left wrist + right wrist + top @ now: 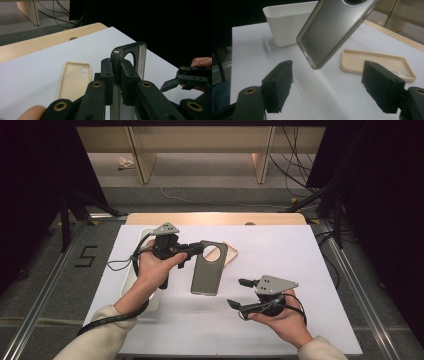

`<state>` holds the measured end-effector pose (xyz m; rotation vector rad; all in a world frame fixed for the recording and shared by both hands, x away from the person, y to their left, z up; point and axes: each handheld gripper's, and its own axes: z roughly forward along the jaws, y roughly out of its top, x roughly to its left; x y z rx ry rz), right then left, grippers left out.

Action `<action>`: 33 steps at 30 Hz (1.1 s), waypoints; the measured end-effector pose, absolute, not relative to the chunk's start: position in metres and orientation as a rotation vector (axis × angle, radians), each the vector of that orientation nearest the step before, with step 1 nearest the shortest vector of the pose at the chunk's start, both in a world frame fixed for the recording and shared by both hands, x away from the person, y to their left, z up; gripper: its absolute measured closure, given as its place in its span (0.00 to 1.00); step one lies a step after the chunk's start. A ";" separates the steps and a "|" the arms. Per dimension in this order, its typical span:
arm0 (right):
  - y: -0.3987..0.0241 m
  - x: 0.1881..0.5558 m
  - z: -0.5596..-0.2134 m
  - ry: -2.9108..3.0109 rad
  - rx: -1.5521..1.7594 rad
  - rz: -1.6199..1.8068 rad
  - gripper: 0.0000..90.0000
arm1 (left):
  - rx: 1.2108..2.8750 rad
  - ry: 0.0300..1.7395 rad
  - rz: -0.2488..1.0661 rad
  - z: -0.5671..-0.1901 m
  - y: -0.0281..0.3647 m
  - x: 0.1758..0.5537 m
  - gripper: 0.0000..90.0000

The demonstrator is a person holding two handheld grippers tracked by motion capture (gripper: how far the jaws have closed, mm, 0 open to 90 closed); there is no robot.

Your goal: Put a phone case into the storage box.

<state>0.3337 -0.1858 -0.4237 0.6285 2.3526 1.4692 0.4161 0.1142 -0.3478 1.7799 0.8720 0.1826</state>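
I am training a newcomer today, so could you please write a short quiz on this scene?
1. True or false: the left claw is shut on the grey phone case.
2. What lies on the white table sheet partly behind the grey case? A) beige phone case B) a mug C) scissors
3. Is anything between the jaws of the right claw?

Key: 1 true; 2 A; 3 no, it is open and holds nothing.

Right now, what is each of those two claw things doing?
Left gripper: shut on the grey phone case, held off the table.
Right gripper: open, nothing between its jaws.
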 end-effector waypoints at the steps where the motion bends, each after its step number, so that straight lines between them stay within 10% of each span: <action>1: -0.186 0.334 -0.424 2.348 0.630 1.469 0.27 | 1.775 0.874 0.186 -0.347 0.116 0.416 0.91; 33: -0.208 0.338 -0.421 2.249 0.733 1.451 0.18 | 1.696 0.907 0.266 -0.331 0.157 0.416 0.91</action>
